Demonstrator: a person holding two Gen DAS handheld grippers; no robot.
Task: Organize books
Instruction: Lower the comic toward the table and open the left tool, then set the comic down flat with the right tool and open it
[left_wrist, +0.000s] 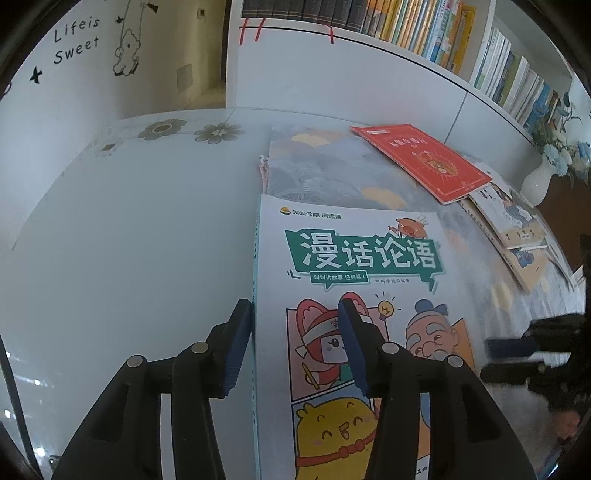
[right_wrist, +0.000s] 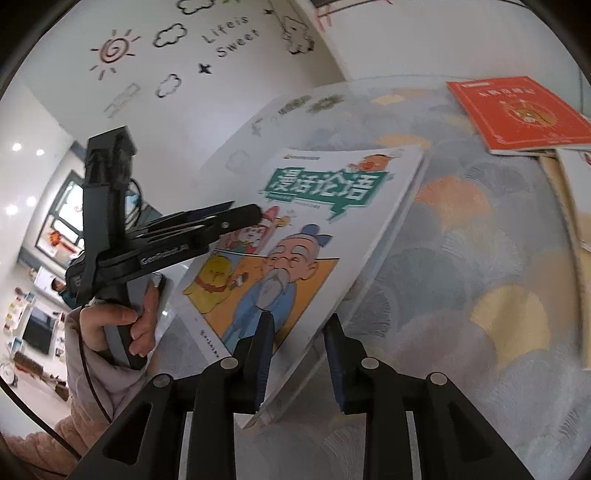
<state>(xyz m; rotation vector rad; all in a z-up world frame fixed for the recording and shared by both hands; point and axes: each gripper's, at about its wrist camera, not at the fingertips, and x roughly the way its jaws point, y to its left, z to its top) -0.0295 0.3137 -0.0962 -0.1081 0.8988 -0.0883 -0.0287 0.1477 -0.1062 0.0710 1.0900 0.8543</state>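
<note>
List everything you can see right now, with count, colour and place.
Comic-cover paperback book: one, white with green title banner, tilted, between both grippers.
Red paperback book: one, red, far side of cloth.
Illustrated books: at least two, pale, right of red book.
Patterned tablecloth: one, grey with orange and yellow.
Ceramic vase: one, white, blue flowers.
Shelved books: many, mixed.
Left gripper: black, open, astride book's spine edge.
Right gripper: black, open, astride book's corner.

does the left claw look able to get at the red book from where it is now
Probably yes, once it lets go. The red book lies face up and uncovered beyond the comic book, with only bare cloth between. But the left claw straddles the comic book's spine edge.
</note>
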